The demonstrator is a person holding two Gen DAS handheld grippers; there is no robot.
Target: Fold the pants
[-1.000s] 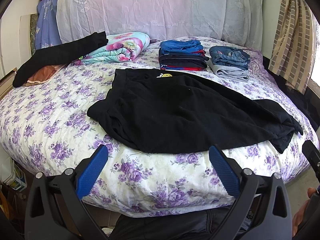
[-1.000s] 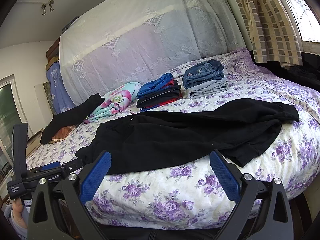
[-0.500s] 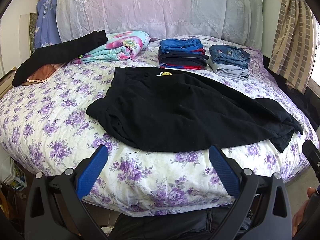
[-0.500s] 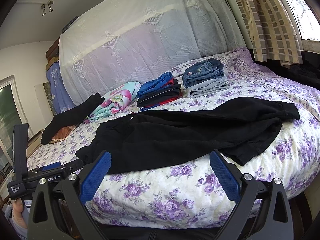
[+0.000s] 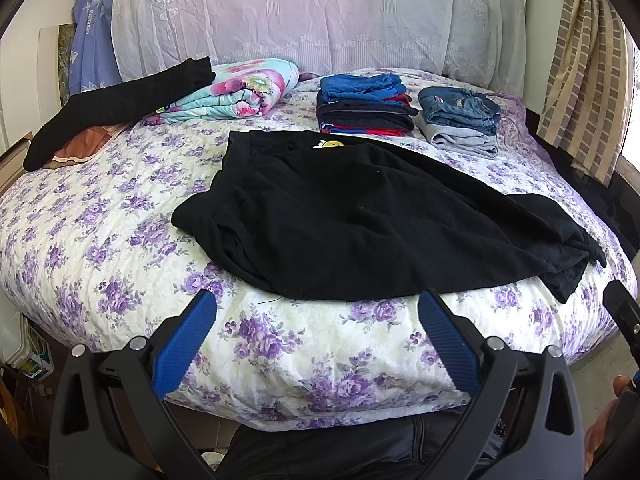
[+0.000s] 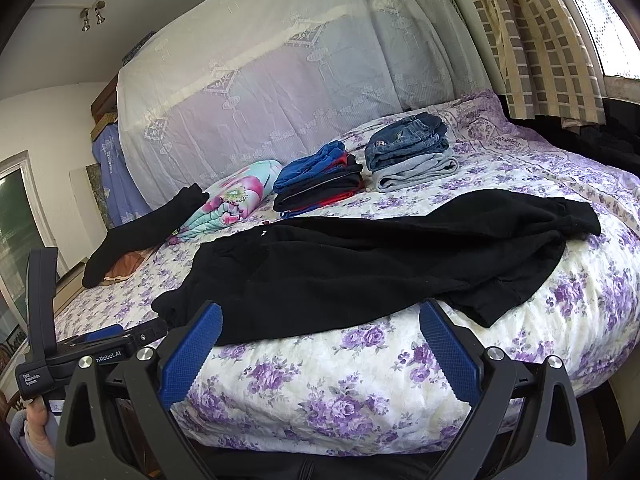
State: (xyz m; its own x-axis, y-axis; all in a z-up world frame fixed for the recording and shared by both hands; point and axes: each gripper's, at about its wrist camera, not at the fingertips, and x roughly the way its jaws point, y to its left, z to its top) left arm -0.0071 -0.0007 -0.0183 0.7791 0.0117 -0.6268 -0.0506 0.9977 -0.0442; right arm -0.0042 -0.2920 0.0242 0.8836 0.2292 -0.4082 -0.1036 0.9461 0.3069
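purple floral bedspread (image 5: 120,240), black pants (image 5: 360,216) spread flat, lace-draped headboard (image 5: 320,20), checked curtain (image 6: 540,40)

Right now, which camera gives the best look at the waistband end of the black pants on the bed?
The left wrist view. There the black pants lie seen from above, and the waistband with its yellow tag is plain. The right wrist view sees the black pants at a low angle, so the waistband is foreshortened and the tag hardly shows.
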